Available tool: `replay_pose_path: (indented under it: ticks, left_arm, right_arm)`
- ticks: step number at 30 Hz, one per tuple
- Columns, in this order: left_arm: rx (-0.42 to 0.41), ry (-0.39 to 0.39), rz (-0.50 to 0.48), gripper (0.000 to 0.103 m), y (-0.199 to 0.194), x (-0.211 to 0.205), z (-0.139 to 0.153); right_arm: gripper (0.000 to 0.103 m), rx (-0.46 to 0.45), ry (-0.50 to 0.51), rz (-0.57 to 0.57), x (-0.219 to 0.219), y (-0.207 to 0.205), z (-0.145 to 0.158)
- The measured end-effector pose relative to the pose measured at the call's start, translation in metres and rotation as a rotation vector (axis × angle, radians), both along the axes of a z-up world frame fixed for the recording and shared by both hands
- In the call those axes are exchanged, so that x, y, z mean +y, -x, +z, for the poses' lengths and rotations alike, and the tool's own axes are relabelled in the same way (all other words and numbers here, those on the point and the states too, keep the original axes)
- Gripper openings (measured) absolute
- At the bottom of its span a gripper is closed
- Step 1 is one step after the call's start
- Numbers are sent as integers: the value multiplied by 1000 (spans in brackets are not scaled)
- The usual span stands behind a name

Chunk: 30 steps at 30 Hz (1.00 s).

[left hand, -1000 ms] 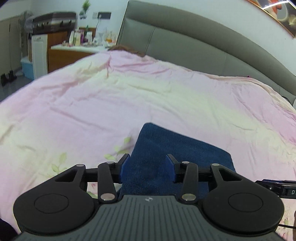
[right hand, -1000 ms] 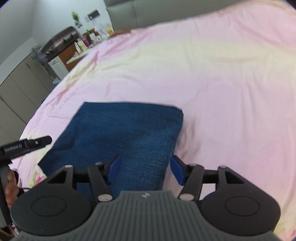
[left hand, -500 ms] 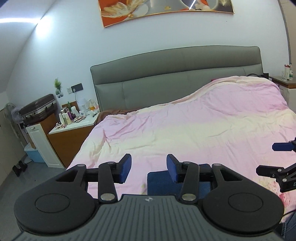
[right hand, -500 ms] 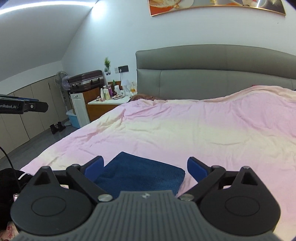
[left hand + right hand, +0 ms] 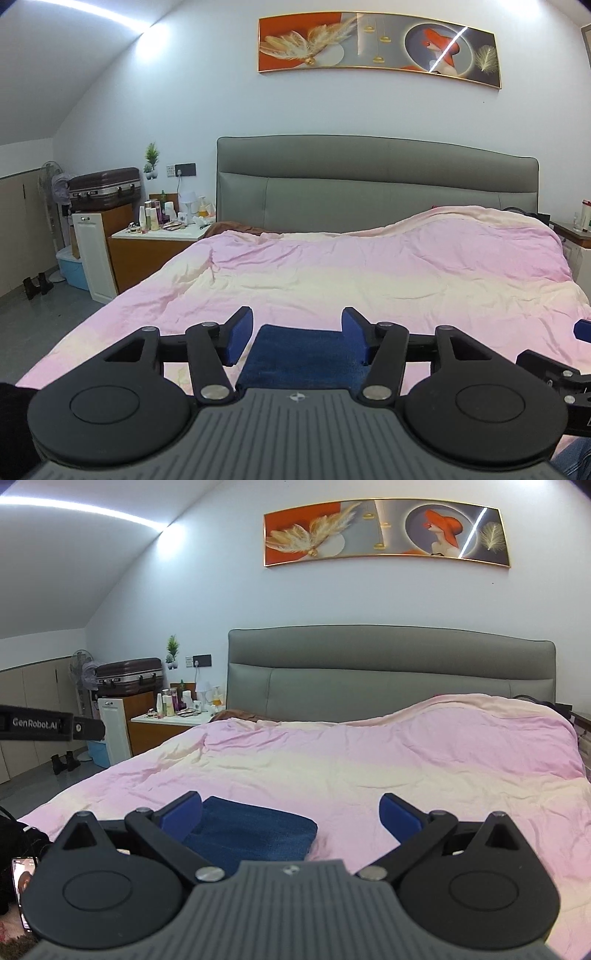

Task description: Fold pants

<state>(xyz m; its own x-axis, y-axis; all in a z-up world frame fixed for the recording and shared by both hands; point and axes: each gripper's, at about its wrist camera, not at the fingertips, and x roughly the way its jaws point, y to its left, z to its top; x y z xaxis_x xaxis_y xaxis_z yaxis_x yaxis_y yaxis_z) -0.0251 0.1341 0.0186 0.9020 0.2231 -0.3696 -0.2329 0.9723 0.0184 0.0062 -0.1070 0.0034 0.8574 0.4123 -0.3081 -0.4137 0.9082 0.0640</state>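
Denim, by the weave: the pants (image 5: pixel 301 350) read as dark blue jeans, lying as a compact folded rectangle on the pink duvet (image 5: pixel 369 280) near the foot of the bed, seen from the left wrist view.

Left wrist view. Left gripper (image 5: pixel 297 336) hangs above and short of the bundle; its jaws are opening, blue pads clear of the cloth, nothing between them. Only the near portion of the jeans shows, framed between the fingers. A part of the right gripper juts in at the far right edge. Grey headboard (image 5: pixel 376 184) and cluttered nightstand (image 5: pixel 162 232) stand well behind.

Right wrist view. Right gripper (image 5: pixel 291 814) has its fingers spread wide and empty. Jeans (image 5: pixel 255 830) sit low and left of centre, closer to the left pad than to the right one, far edge straight, right corner slightly rounded and thick. The stack looks several layers deep.

Handling, as judgement. Fabric likely heavy for cloth, fairly stiff, not slippery, not fragile; folds should hold their crease but thick edges resist a narrow pinch. The duvet beneath is soft and will give, so a pinch risks catching bedding too. Best hold: the two near corners of the top layer, one gripper each. Fold appears essentially done.
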Motion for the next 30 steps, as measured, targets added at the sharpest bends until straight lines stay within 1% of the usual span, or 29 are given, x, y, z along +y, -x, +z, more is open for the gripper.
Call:
replay_pose_path:
  ticks: [2,5,6,8,12,15,19,24,30]
  left_arm:
    - [37,-9,-12,74,1,-9,-15]
    - [121,-65,-63,84,-3,-23,-34]
    - [153,-80,-81,84,-8,-27,-40]
    - [177,-86,-107,84,-12,-30,-50]
    - [220,-51,-114,85,-16,-28,-65]
    - [231,-48,-88,85,-11,-24,-73]
    - [242,-29,-52,85,-10,-16,-75]
    - [266,-25,-51,85,-10,-16,-76]
    - [267,-33,-59,85,-10,-18,-73]
  right_arm:
    - [98,4,13,-36,-4,5,-7]
    - [98,25,20,-50,-6,3,-21]
    - [98,43,17,-41,-7,3,-26]
    - [98,77,12,-35,-4,-3,-35]
    - [98,125,58,-34,5,-11,-51]
    - [98,153,77,-49,7,-16,-60]
    - [98,175,74,-83,6,-24,-66]
    - [98,190,96,-86,8,-26,-70]
    - [98,197,84,-83,6,-25,-69]
